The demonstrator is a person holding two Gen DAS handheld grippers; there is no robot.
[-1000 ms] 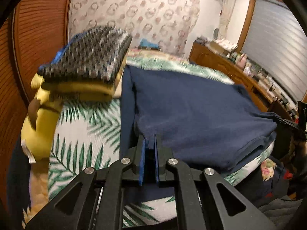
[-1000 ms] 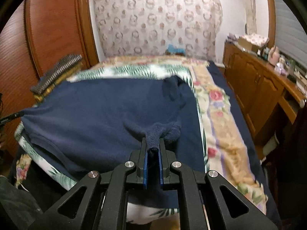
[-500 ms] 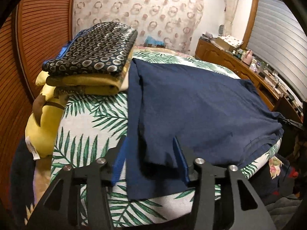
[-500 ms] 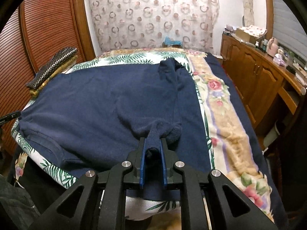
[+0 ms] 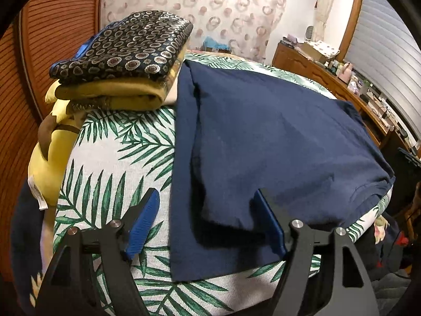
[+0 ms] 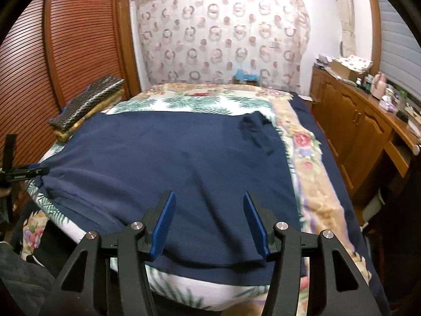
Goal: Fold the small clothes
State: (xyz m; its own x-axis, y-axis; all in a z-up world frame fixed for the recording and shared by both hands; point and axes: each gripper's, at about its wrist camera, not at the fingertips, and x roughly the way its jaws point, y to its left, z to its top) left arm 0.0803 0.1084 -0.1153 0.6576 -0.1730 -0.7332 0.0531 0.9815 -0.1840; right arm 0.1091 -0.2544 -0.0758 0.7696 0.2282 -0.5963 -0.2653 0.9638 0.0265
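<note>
**Both grippers open above the navy garment**

Left gripper (image 5: 205, 221) stands wide, its blue pads (image 5: 143, 222) well apart; the jaws have just been opening. Between them lies the near corner of the navy garment (image 5: 263, 142), but the pads do not press on it. The cloth is loose on the bed, with a folded flap that ends close to the right pad.

Right gripper (image 6: 209, 222) is also open, a little narrower than the left one, and its jaws have just been opening too. Nothing is pinched between its pads (image 6: 163, 223); under them the navy garment (image 6: 171, 163) lies flat.

The garment is spread over the palm-leaf sheet (image 5: 110, 163), which covers the bed. In the right wrist view it fills the middle, and a small bunched part of the cloth sits at about 1 o'clock, near the floral blanket (image 6: 307, 158).

In the left wrist view, at about 10 o'clock from the garment, there is a stack of folded clothes (image 5: 123, 60): a dark patterned piece on top of a mustard one. It touches the far left edge of the navy garment. A yellow plush toy (image 5: 50, 155) lies at 9 o'clock, beside the sheet.

A wooden cabinet (image 6: 352, 129) stands at 3 o'clock along the wall in the right wrist view.
</note>
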